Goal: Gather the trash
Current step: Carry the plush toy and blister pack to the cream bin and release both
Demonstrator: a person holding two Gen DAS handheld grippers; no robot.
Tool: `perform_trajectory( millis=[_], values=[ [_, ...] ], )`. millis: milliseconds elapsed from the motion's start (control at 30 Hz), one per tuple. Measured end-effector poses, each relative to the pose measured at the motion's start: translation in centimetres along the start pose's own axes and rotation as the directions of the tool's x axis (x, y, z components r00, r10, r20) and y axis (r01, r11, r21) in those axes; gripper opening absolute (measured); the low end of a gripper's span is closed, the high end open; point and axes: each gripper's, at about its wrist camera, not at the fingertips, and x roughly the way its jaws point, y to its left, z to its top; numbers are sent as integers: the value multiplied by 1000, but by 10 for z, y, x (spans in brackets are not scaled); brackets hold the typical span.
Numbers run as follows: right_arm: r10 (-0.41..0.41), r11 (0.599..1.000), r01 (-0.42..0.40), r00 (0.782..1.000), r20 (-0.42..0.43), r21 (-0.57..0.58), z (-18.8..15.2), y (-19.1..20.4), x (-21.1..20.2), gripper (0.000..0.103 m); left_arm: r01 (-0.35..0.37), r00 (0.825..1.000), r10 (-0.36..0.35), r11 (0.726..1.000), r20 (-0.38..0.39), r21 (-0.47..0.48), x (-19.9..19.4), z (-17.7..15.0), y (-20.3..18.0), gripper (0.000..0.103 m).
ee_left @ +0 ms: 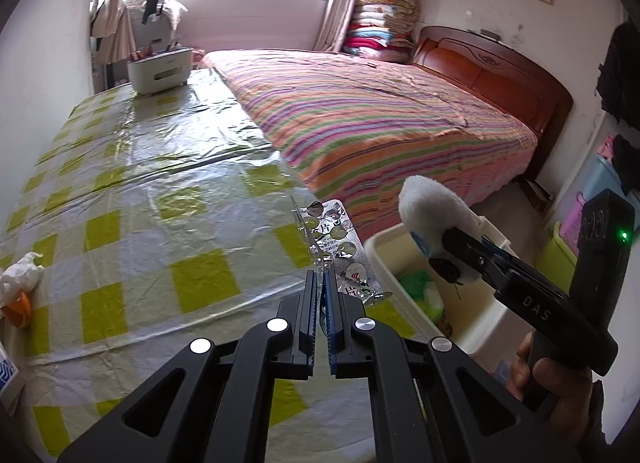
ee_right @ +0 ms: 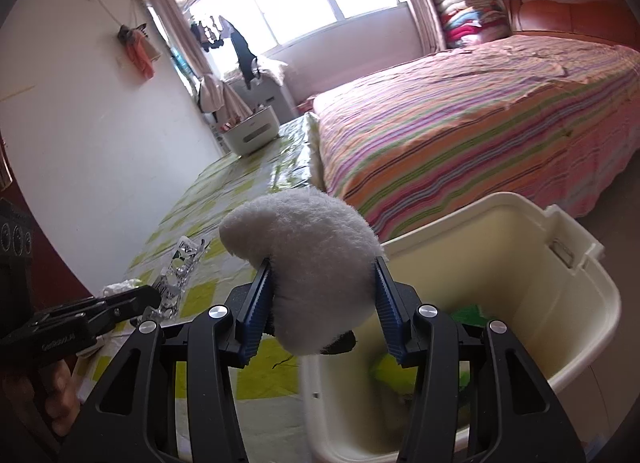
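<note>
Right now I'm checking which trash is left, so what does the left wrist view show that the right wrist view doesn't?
Only the left wrist view: a crumpled white wad with an orange piece at the table's left edge.

Only the right wrist view: the cream bin's full interior and far handle.

Both: the left gripper shut on the blister pack, the right gripper clamping the white plush toy, and green trash in the bin.

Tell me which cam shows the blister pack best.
Left wrist: the blister pack sits centre-frame, clamped in the left gripper, with its foil pockets readable. Right wrist shows it only small and side-on at the left edge, above the checked tablecloth.
</note>
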Motion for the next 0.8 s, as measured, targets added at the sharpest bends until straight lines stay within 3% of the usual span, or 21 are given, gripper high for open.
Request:
perform_trajectory(
  millis=[800],
  values=[
    [-130, 982, 118, 988, 79, 144, 0, -65, -37, 47, 109, 993, -106, 991, -44, 76, 25, -1, -67, 4]
  ],
)
